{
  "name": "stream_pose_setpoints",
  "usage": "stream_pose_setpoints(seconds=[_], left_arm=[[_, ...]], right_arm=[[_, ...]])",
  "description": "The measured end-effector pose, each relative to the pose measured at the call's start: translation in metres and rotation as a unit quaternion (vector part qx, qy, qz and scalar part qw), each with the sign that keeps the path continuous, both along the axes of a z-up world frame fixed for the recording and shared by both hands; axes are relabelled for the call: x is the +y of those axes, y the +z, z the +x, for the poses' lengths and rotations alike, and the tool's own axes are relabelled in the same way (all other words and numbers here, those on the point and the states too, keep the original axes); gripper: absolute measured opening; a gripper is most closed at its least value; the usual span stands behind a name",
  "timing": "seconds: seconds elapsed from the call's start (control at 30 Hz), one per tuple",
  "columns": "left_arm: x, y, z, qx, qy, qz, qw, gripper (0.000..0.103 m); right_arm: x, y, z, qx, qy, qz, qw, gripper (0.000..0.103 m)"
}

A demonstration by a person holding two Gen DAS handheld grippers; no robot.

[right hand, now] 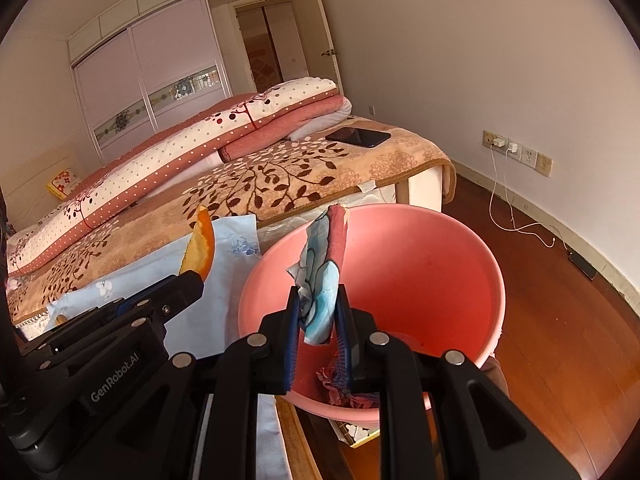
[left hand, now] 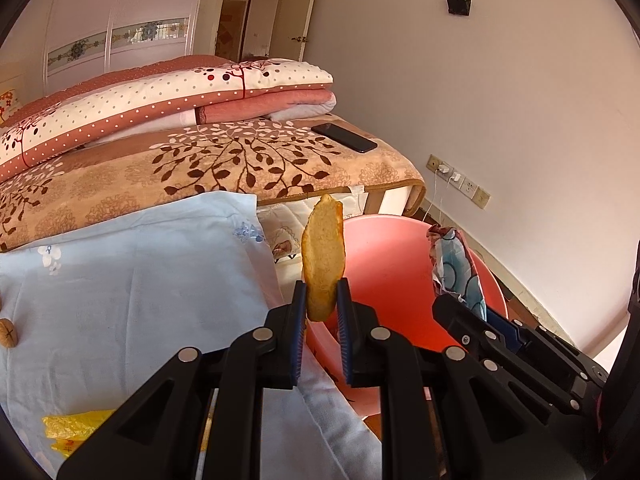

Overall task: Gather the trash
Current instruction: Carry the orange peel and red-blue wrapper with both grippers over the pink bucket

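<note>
Orange peel [left hand: 323,256] sits centre frame in the left wrist view, standing upright, clamped at its lower end. It looks light, curved and fairly stiff, pith side facing the camera, likely a bit slick on the rind side; the low grip across its thickness seems fine, since a higher hold would probably tip less but isn't needed. Left gripper [left hand: 322,300] is closed on the peel, jaws narrow, pads pressing both faces.

Crumpled wrapper [right hand: 324,272] is centre frame in the right wrist view, blue-white-red printed foil or plastic (can't read the print). Judged very light, soft, crinkly, apt to slip or spring open, so pinching the bunched lower part is the sensible hold. Right gripper [right hand: 318,312] is closed on the wrapper, jaws nearly together, wrapper sticking up above the pads.

Pink basin [right hand: 440,248] fills the centre-right of the right view, just behind the wrapper; some scraps [right hand: 340,394] already lie at its bottom. Peel appears near the basin's left rim, over the light blue cloth [left hand: 132,264].

More trash likely left: yellow wrapper [left hand: 72,428] lower left, walnut [left hand: 8,333] at the left edge. Phone [left hand: 344,137] on the bed [left hand: 248,160], upper centre.
</note>
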State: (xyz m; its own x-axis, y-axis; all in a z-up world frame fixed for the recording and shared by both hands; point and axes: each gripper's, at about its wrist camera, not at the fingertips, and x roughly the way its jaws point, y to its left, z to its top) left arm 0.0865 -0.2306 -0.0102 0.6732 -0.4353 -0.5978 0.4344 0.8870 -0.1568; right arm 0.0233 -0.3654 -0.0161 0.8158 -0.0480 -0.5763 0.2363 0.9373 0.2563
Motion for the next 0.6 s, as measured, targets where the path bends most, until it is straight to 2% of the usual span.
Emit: stream_pose_setpoints(seconds=[0.6], left_arm=[[-0.022,-0.011,0.01,0.019,-0.023,0.007,0.9995,0.015]], right_arm=[[-0.018,-0.013,0.003,0.017,-0.02,0.018,0.999,0.016]])
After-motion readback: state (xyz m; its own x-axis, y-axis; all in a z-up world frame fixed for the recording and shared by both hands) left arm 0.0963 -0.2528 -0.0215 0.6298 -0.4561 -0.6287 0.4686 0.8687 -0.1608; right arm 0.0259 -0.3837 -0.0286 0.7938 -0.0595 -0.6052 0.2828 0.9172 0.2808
